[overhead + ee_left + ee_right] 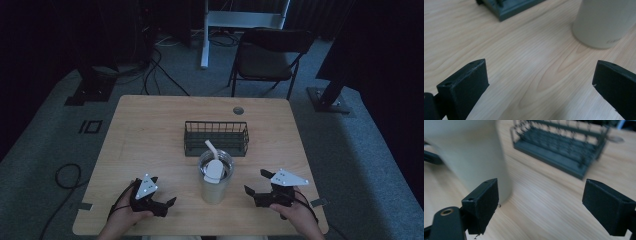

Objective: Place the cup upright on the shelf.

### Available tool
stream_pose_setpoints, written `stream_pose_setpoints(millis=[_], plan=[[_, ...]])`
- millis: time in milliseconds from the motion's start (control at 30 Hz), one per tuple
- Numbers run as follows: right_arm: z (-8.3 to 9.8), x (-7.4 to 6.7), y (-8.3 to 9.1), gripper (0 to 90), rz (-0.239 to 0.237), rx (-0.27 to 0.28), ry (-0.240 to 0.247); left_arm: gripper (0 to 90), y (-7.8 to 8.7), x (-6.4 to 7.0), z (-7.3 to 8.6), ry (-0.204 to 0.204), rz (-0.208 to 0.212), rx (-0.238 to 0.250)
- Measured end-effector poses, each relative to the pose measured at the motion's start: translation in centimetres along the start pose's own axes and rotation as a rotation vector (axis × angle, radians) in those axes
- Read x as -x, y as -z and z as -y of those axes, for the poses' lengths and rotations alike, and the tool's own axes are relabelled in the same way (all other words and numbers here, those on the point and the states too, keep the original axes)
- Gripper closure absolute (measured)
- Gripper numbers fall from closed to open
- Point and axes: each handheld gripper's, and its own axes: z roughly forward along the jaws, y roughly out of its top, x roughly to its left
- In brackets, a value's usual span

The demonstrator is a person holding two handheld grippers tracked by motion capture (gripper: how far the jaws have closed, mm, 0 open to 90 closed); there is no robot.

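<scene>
On wooden surface (150,140), pale tumbler (215,182) before wire basket (216,138), left gripper (165,202) and right gripper (254,184) flanking tumbler, fingers of both apart, gripping nothing

tumbler (215,181) before basket (216,138), on table (150,135)

A light wooden table (150,130) stands on grey carpet (45,145) in a dim room, its far side walled by darkness. Beyond the table's far edge sits a black folding chair (267,57), with a white desk frame (240,20) behind it. Black cables (155,70) trail across the floor past the far left corner.
</scene>
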Motion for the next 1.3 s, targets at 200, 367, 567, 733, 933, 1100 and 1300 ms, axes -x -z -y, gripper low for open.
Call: stream_pose_setpoints(millis=[200,367,567,733,933,1100,1300], plan=[[-1.3,-1.3,0.0,12.8,-0.104,0.069,0.046,0.5,-1.0,1.1,-1.0,-0.021,0.033,0.048],[-1.8,-2.1,-0.6,10.9,-0.201,0.123,0.094,0.5,-1.8,2.1,-1.8,-0.035,0.069,0.083],[-1.7,-2.4,-1.6,10.9,-0.258,0.161,0.111,0.5,-3.0,3.4,-2.5,-0.063,0.110,0.087],[-1.7,-2.5,-2.5,10.9,-0.287,0.195,0.121,0.5,-4.2,4.3,-3.1,-0.079,0.138,0.083],[-0.9,-2.6,-4.1,11.2,-0.326,0.178,0.096,0.5,-5.4,5.3,-3.8,-0.080,0.178,0.089],[-0.9,-3.2,-5.3,11.3,-0.368,0.190,0.101,2.0,-6.3,5.7,-3.8,-0.055,0.210,0.084],[-1.3,-3.3,-6.5,11.4,-0.355,0.176,0.125,7.4,-7.1,5.9,-3.9,-0.045,0.227,0.075]])
